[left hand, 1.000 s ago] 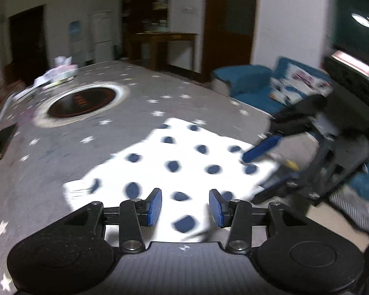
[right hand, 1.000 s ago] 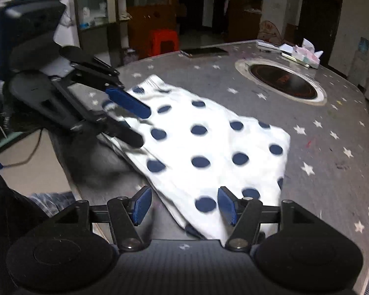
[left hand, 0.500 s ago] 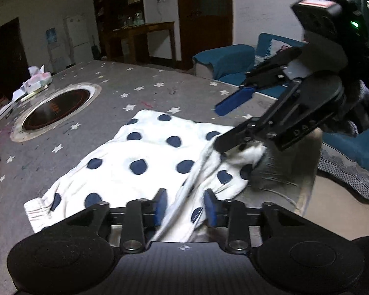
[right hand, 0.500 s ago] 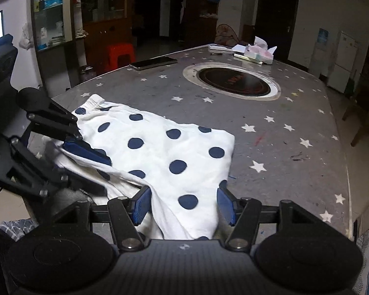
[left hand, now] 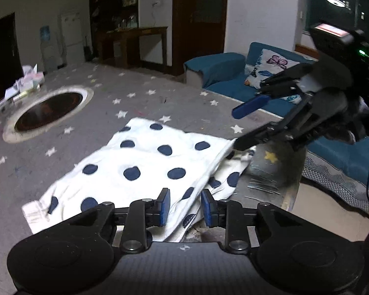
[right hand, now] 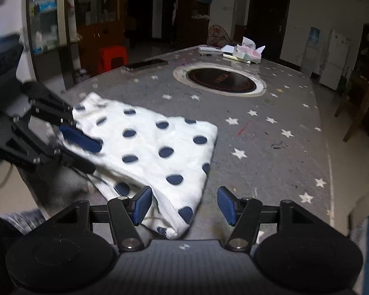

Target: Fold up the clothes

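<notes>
Operator: From the left wrist, I find the polka-dot garment [left hand: 145, 169] lying flat on the starred worktop [left hand: 125, 91], its near edge at the worktop's rim. My left tool [left hand: 183, 207] has just been closing; its jaws stand narrow with a raised fold of the cloth between them, though I cannot confirm that the pads press on it. The right tool [left hand: 236, 127] stands at the far corner of the same edge, jaws apart.

Inspector: And from the right wrist?

Operator: My right tool [right hand: 184, 205] stands wide, nothing pinched, the garment's doubled corner [right hand: 174, 228] lying between the pads. The left tool [right hand: 80, 150] shows at the opposite corner, over the cloth.

Inspector: Handling?

Operator: Judged light, soft and limp; it will sag and slide on the smooth cover. I would take both layers at each near corner, well in from the hem.
</notes>
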{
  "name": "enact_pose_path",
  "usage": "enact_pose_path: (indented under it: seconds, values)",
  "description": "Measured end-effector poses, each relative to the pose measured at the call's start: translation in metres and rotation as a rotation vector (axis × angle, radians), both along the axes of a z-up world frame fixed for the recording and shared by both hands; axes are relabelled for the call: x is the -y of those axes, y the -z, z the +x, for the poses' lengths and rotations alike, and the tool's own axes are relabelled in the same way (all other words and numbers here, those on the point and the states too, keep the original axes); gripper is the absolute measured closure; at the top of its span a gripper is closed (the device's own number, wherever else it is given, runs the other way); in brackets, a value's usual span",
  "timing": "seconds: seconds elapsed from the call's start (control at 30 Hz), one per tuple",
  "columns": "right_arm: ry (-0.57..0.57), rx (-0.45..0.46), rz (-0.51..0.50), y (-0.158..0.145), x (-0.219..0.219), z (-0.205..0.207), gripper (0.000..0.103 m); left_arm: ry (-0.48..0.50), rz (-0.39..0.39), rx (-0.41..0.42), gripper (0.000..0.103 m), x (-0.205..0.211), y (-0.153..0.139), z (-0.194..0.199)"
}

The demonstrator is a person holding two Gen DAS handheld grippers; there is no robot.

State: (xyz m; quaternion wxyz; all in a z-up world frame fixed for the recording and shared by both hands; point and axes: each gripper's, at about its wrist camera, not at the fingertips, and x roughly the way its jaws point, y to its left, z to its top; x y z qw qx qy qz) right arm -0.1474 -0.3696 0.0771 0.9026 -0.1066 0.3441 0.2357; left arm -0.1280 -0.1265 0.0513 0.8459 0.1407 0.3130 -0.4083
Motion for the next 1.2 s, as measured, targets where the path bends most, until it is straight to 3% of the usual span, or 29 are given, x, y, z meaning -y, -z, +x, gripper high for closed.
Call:
enact_pose_path:
  seconds: [0.13, 0.2, 0.43, 0.73, 0.83, 1.0, 1.2]
  values:
    - [-0.014, 0.030, 0.123, -0.017, 0.010, 0.002, 0.043, -0.014, -0.034, 0.009, 0.073, -0.011, -0.009, -0.004]
    - [0.006, 0.059, 0.130, -0.024, 0.011, 0.002, 0.043, -0.038, -0.028, 0.017, 0.073, -0.015, -0.010, -0.002]
    - [-0.027, 0.002, 0.068, 0.005, -0.014, 0.016, 0.043, -0.110, 0.005, -0.035, 0.073, -0.024, 0.007, 0.014]
    - [-0.108, -0.056, -0.063, 0.044, -0.043, 0.014, 0.043, -0.082, 0.037, 0.021, 0.070, -0.028, 0.013, -0.001]
    - [-0.127, -0.031, -0.084, 0.036, -0.046, 0.008, 0.043, -0.099, 0.018, 0.030, 0.069, -0.036, 0.007, -0.006]
    - [-0.156, 0.006, -0.019, 0.020, -0.055, 0.011, 0.043, -0.144, -0.004, 0.024, 0.069, -0.050, 0.005, -0.011]
    - [-0.208, -0.045, -0.041, 0.040, -0.078, 0.020, 0.043, -0.184, -0.024, 0.000, 0.067, -0.060, 0.008, -0.010]
